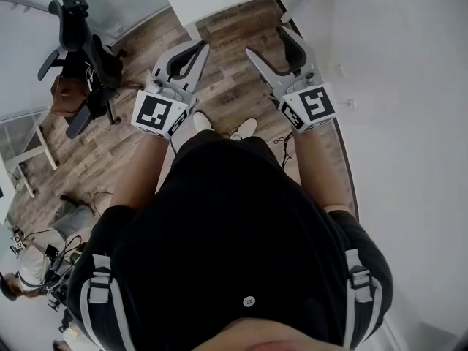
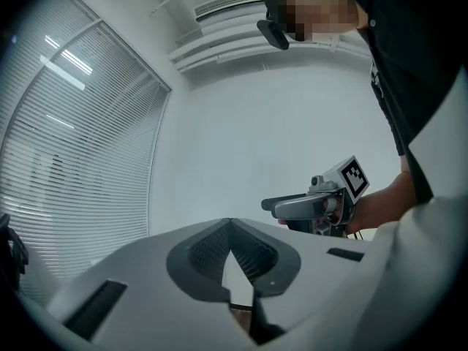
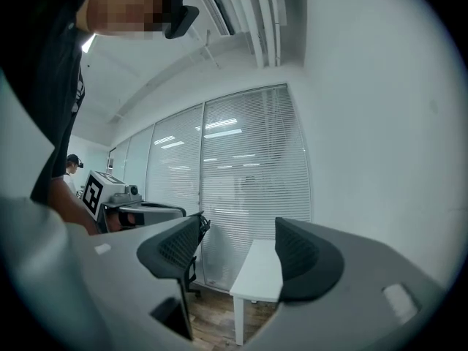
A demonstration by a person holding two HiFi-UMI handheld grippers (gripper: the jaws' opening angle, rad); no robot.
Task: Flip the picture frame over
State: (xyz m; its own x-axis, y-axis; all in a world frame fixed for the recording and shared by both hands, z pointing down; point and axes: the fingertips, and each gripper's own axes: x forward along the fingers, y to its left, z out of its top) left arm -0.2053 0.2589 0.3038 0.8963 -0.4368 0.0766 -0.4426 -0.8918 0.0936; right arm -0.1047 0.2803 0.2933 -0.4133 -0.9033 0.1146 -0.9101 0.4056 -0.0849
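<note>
Grippers: left gripper (image 2: 231,224) is closed, pads meeting tip to tip w/ nothing caught btwn them, only a thin slit lower down. The right gripper (image 3: 238,222) has its jaws wide apart and is also empty, just room showing thru the gap. Head view has both held out about level in front of the person's black shirt (image 1: 234,225), side by side but apart, marker cubes nearest the body, jaws pointing away over a wood floor (image 1: 219,86). A pair of white shoes (image 1: 245,128) peeks out just beyond the shirt's edge, btwn the two forearms. No view shows the picture frame, so can't tell where it is. Left gripper view faces a plain white wall (image 2: 248,145) w/ blinds (image 2: 80,159) on its left side, and catches the right gripper off to the right, a hand wrapped round its handle. Right gripper view looks at more blinds, and a white table (image 3: 259,269) sits far off, seen thru the open jaws, its leg on the wood floor. Well to the left in head view stands a black office chair (image 1: 80,50); loose cables (image 1: 281,141) lie on the floor near the right forearm.
</note>
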